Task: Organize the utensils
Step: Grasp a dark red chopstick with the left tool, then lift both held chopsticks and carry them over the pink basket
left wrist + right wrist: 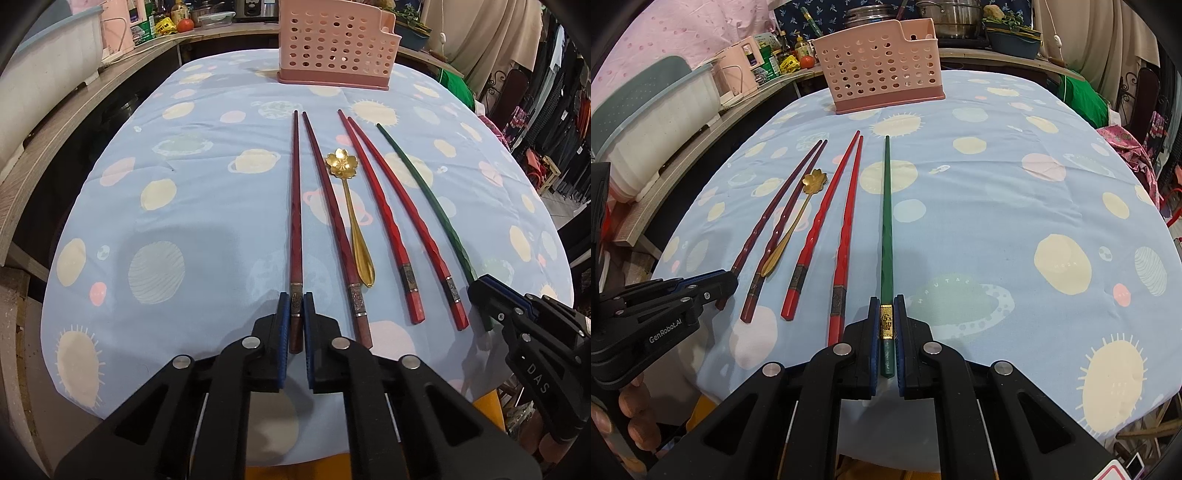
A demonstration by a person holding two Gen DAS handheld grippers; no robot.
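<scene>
On the light blue planet-print tablecloth (192, 206) lie a pair of dark red chopsticks, a gold flower-head spoon (341, 164) (813, 180), a pair of bright red chopsticks (376, 195) (846, 206) and one green chopstick (886, 221), side by side. My left gripper (295, 301) (729, 280) is shut on the thick end of the leftmost dark red chopstick (295, 203), which rests on the cloth. My right gripper (886, 306) (480, 288) is shut on the green chopstick at its gold band. A pink perforated utensil holder (336, 44) (882, 70) stands at the far edge.
A wooden counter (74, 110) with a white bin, bottles and jars runs along the left. Pots (953, 18) sit behind the holder. Clothes racks (565, 129) stand to the right. A person's fingers (635, 406) hold the left gripper's handle.
</scene>
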